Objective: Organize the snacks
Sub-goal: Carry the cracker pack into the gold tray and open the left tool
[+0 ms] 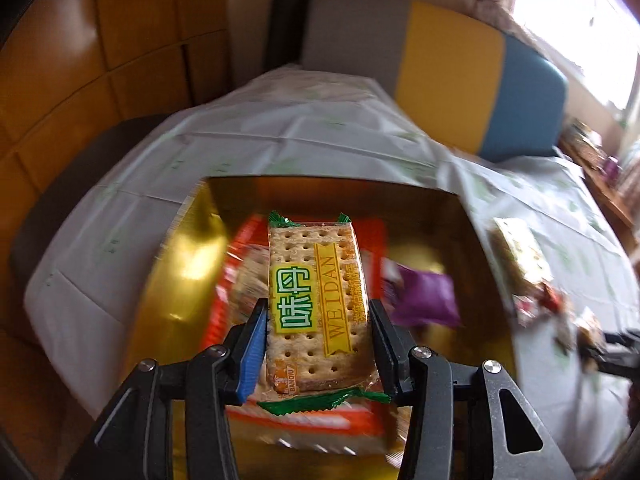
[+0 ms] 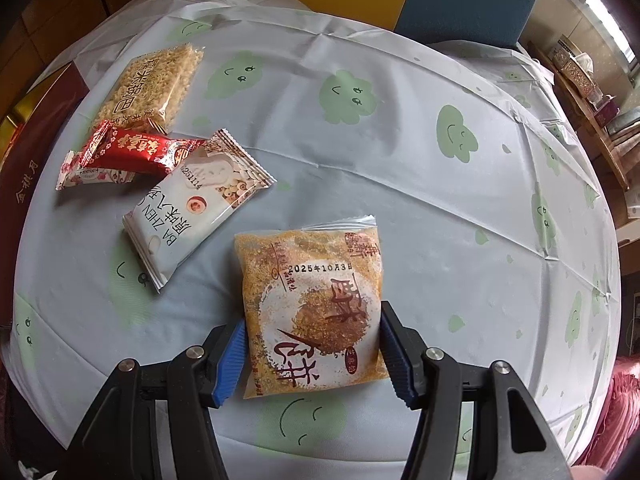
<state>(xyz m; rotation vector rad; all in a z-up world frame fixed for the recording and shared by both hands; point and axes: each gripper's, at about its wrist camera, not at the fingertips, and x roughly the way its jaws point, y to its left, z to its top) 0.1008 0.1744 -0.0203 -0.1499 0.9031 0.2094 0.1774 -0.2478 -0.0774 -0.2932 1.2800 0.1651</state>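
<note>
While left gripper clamps the cracker pack over the gold box at frame centre, right gripper pinches the crumbly pastry bag. Three other snacks sit on the table, upper left.

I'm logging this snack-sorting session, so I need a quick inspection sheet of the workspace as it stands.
Surface: table under a white tablecloth printed with green smiley clouds.
Job's things: cracker packet held over the gold box, which already holds an orange packet and a purple packet; crumbly cake packet, white packet, red packet and rice-crisp packet lie on the cloth.
Clutter: nothing seen.
Grippers: left gripper shut on the cracker packet; right gripper straddles the cake packet, whether clamped unclear.
Cables: nothing seen.
Surroundings: yellow and blue chair backs, wooden cabinets, bright window.
</note>
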